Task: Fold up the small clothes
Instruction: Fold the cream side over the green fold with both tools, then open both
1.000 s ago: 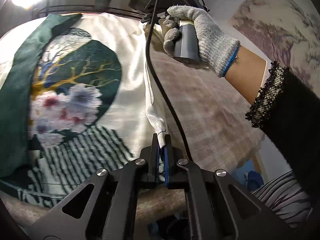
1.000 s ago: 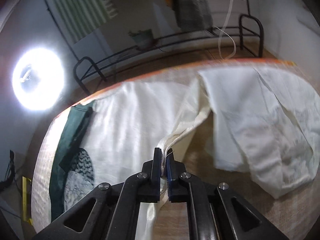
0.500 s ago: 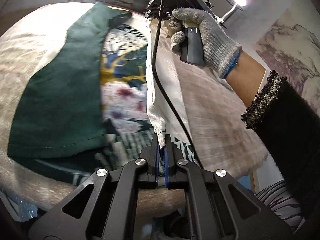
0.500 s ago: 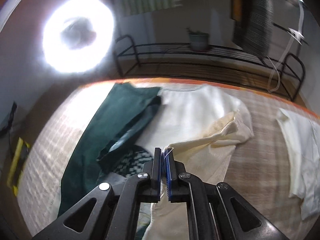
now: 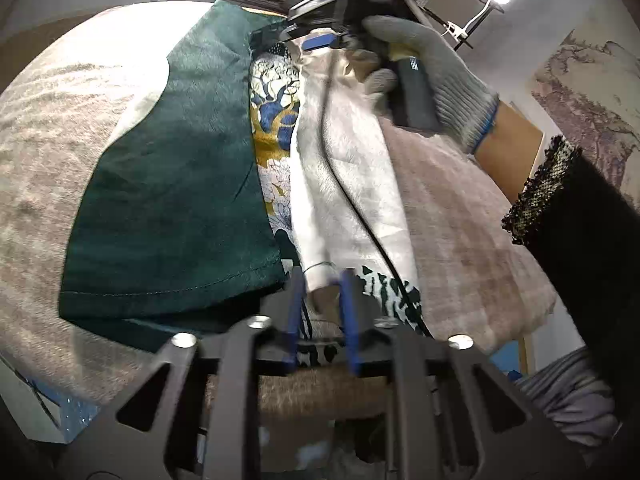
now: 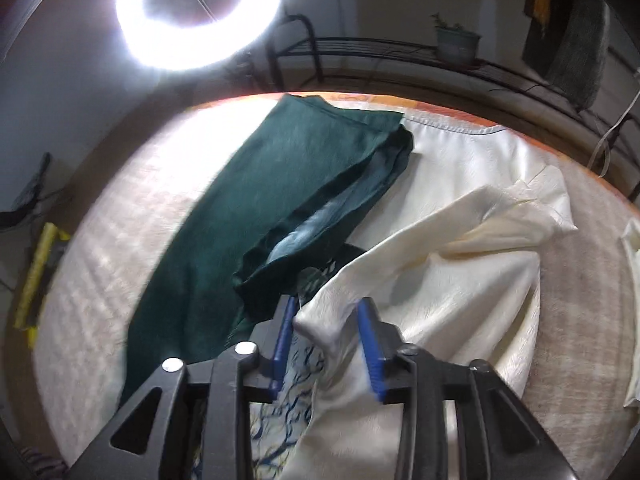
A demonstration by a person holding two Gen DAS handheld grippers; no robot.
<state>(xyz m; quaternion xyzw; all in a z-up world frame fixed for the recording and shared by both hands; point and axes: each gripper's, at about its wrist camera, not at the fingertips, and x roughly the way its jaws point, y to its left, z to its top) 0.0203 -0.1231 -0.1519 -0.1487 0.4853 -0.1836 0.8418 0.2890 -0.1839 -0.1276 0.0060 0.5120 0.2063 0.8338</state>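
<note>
A cream garment with a dark green side and a tree-and-flower print lies on the beige table cloth. In the left wrist view its folded-over cream flap (image 5: 344, 184) runs between the green panel (image 5: 172, 184) and the bare cloth. My left gripper (image 5: 322, 300) is open, the flap's lower corner lying loose between its blue pads. My right gripper (image 6: 326, 336) is open around the flap's upper corner (image 6: 320, 320); it also shows in the left wrist view (image 5: 320, 36), held by a gloved hand. The green sleeve (image 6: 320, 200) lies folded inward.
A second cream garment (image 6: 632, 320) lies at the table's right edge. A ring light (image 6: 200, 12) and a black metal rack (image 6: 400, 52) with a potted plant stand behind the table. A yellow object (image 6: 38, 276) sits beyond the left edge.
Both grippers carried the cream edge leftward over the print and have now opened, letting the fold down onto the garment.
</note>
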